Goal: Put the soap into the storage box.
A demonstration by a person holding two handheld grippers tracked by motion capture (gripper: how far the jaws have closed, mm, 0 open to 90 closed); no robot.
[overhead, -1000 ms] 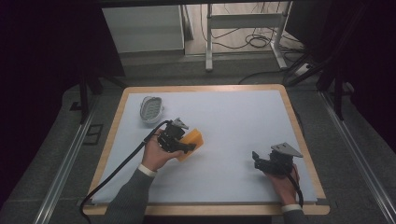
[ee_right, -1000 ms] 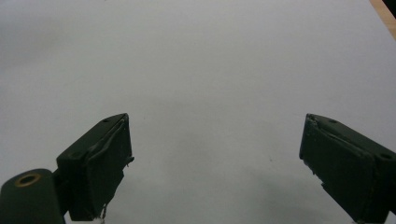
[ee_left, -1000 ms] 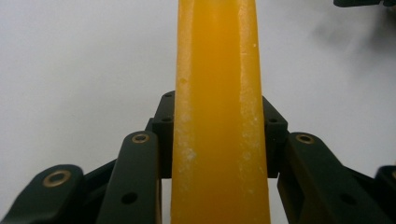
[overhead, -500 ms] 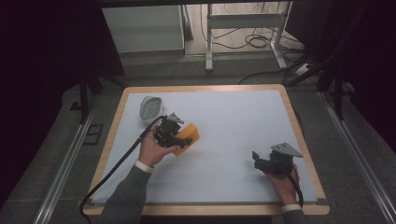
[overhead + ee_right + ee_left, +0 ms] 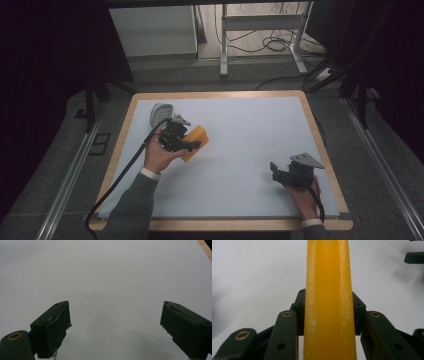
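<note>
left gripper [image 5: 192, 145] moved with orange block [image 5: 194, 142] toward grey object [image 5: 160, 112]; jaws clamp block | right gripper [image 5: 276, 171] wide, unmoved

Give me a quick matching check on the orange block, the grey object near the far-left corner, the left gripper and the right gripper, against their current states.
Things:
1. orange block
2. grey object
3. left gripper
4. right gripper

States:
A. jaws wide apart, nothing between them, over the bare white mat
B. lying on the mat near the far-left corner, untouched
C. clamped between two black jaws
D. shut on something orange

Pairs: 1-C, 2-B, 3-D, 4-A
</note>
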